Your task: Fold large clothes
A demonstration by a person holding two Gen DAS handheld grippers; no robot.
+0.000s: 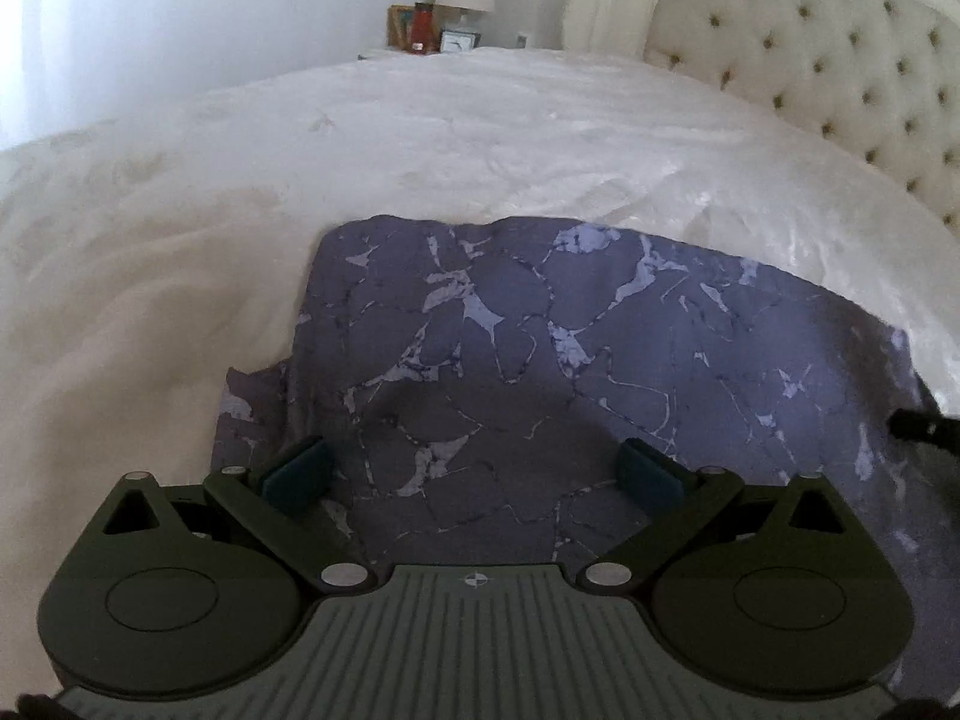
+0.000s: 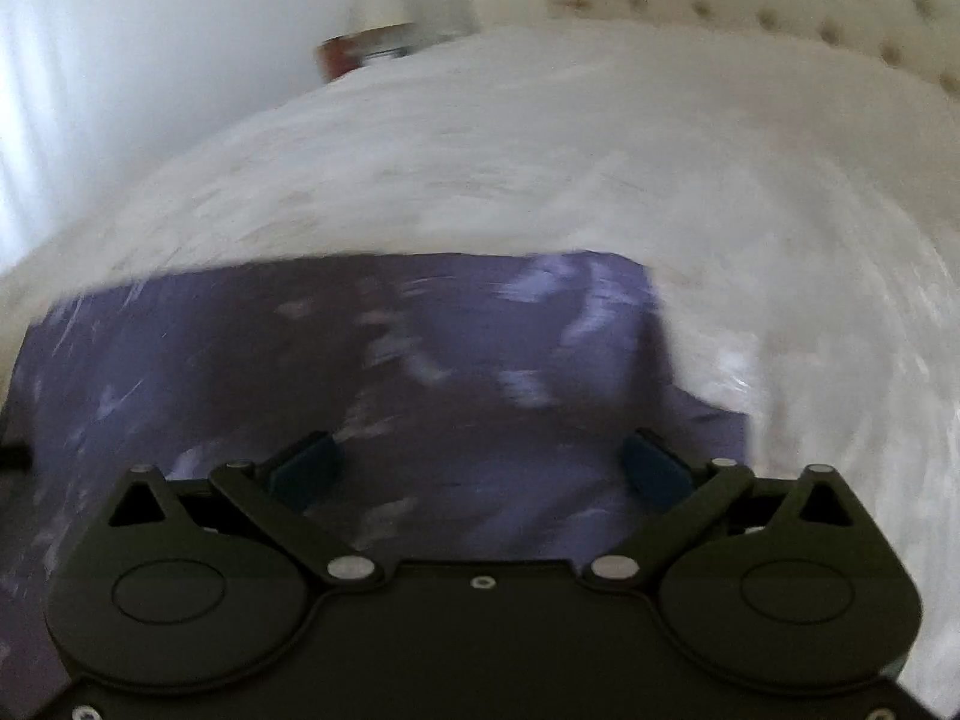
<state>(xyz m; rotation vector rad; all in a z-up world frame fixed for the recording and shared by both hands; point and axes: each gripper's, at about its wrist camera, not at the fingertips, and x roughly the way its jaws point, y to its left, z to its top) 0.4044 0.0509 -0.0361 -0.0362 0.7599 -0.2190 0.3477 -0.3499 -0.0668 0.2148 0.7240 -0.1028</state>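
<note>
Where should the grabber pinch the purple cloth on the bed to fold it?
Probably its near left corner, coming in from the left side. There the purple cloth pokes out as a small loose flap on the white bedspread, so the left gripper, jaws open, could close on an edge.

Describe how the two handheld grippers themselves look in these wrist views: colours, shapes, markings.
The left gripper has black linkage arms on round black housings, silver pivot pins, dark teal pads and a grey ribbed centre plate with a small crosshair mark. The right gripper matches it in shape, with dark teal pads too, but its centre plate is plain black with small screws. No cables or sleeves show.
</note>
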